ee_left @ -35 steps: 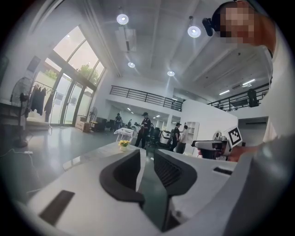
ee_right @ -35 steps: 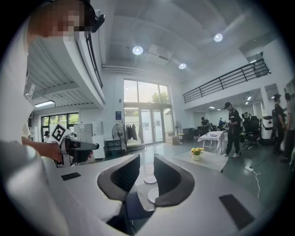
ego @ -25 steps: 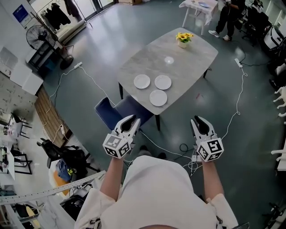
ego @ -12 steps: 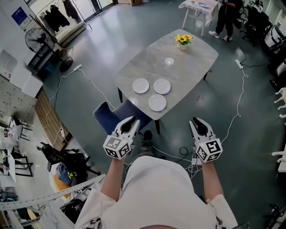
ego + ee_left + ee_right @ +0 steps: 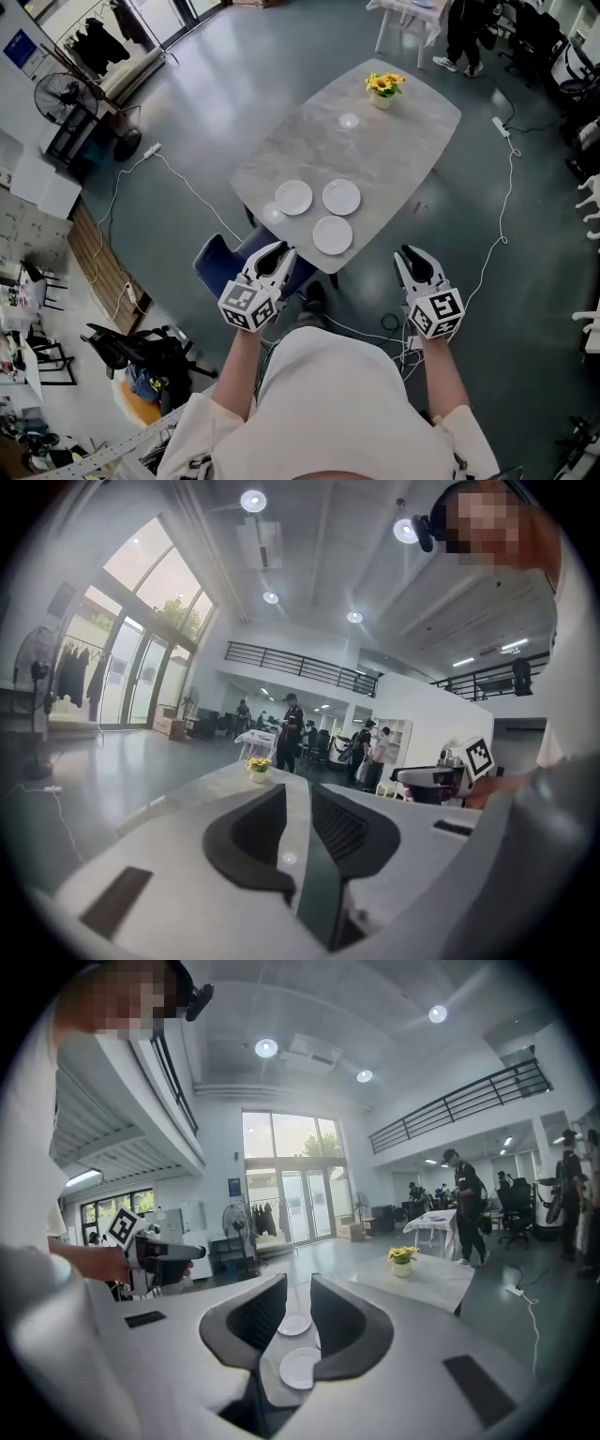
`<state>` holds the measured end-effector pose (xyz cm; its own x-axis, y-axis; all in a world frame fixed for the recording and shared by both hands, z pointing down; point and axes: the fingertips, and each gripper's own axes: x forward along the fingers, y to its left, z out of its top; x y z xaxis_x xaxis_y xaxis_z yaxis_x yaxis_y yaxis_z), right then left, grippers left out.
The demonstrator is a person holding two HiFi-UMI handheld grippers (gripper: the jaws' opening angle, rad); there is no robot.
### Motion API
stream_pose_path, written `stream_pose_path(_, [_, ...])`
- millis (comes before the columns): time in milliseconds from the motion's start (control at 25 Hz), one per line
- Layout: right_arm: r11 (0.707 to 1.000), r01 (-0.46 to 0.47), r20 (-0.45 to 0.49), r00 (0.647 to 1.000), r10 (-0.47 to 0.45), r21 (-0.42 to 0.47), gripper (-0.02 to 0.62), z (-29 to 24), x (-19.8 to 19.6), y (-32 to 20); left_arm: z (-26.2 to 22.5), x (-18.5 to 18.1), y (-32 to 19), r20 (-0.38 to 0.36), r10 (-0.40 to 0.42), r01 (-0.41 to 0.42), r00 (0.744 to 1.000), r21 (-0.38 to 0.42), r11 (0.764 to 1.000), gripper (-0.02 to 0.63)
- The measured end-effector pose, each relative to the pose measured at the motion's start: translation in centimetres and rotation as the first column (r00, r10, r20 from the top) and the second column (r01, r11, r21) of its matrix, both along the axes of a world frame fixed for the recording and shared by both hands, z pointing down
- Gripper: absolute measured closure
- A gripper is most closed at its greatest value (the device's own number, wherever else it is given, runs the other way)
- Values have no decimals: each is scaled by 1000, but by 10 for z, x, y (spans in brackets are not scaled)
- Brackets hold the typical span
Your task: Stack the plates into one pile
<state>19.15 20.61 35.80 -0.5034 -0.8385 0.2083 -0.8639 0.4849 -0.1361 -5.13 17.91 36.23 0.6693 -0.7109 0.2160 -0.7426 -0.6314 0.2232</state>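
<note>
Grey floor surrounded a pale marble tabletop in the head view. Three white plates lay unstacked, near one another, at its close end. A pot of yellow flowers stood at the far end. The left tongs hung over a blue chair, and the right tongs over the floor. Both were spread and empty, short of the tabletop. The right gripper view framed two plates far off between its jaws. The left gripper view showed bare tabletop and the flowers.
</note>
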Motion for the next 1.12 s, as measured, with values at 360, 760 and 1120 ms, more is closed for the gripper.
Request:
stream_pose_path(360, [998,-7,-11,1000,6,-70,497,24,-36,-105,24,-23,-104,12,46,-45,999,-59,997,514])
stream_pose_path(760, [990,-48,-29,999,45,-132,497,33,-75,-184,41,-49,-197,35,142,-138,989,-108,985,514])
stream_pose_path(1120, [984,-47,-37,998,41,-175,497,47,-70,-201,55,-45,-215,27,133,-128,991,-137,982,514])
